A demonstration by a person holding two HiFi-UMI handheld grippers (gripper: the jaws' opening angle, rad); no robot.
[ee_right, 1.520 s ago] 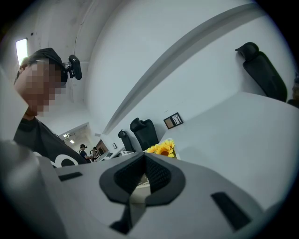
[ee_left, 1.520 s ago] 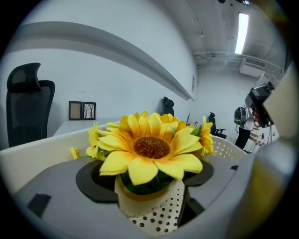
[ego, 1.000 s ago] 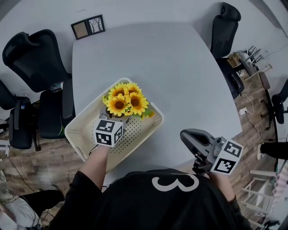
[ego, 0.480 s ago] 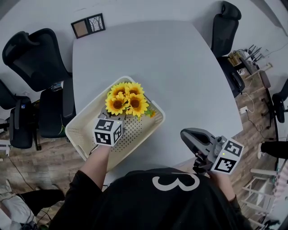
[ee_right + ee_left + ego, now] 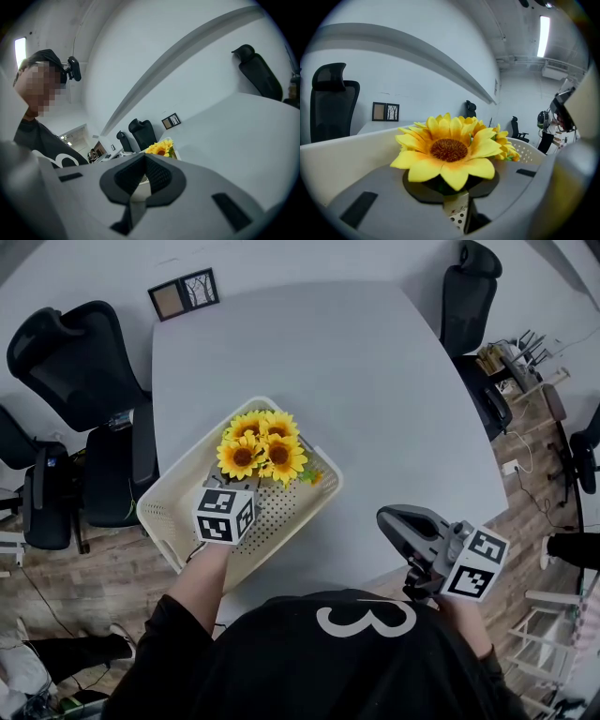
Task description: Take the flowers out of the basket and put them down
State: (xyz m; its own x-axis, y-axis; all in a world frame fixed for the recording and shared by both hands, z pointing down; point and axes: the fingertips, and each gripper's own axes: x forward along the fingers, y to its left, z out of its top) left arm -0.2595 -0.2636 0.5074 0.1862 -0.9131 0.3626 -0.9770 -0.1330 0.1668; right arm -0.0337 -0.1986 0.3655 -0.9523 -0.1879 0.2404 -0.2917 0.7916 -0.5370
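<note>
**Ana:** What had hold of the flowers [image 5: 261, 448]?

**Ben:** The left gripper [image 5: 454, 192]. Its jaws had just been closing, and they were clamped on the stems right under the front bloom. The bunch stood in the far corner of the basket [image 5: 169, 521], which sat at the desk's [image 5: 375, 399] near left corner.

**Ana:** And the other tool?

**Ben:** The right gripper [image 5: 142, 171] hung off the desk's near right edge, with its jaws together on nothing.

**Ana:** What worried you?

**Ben:** The grip sat high, close under the head. I judged it might have pinched only part of the bunch, so the other stems could sag or slip free on the lift. Leaves might also have snagged the perforated wall. The basket looked light and nothing held it down, so it could have risen with the flowers or slid towards the near edge.

**Ana:** And the surroundings?

**Ben:** The desk was smooth and pale grey, with bare top beyond the basket for setting the flowers down. A double picture frame [image 5: 184, 294] lay at its far left corner. Black office chairs [image 5: 70, 357] stood along the left edge and another stood by the far right corner. The wood floor [image 5: 84, 577] showed below.
</note>
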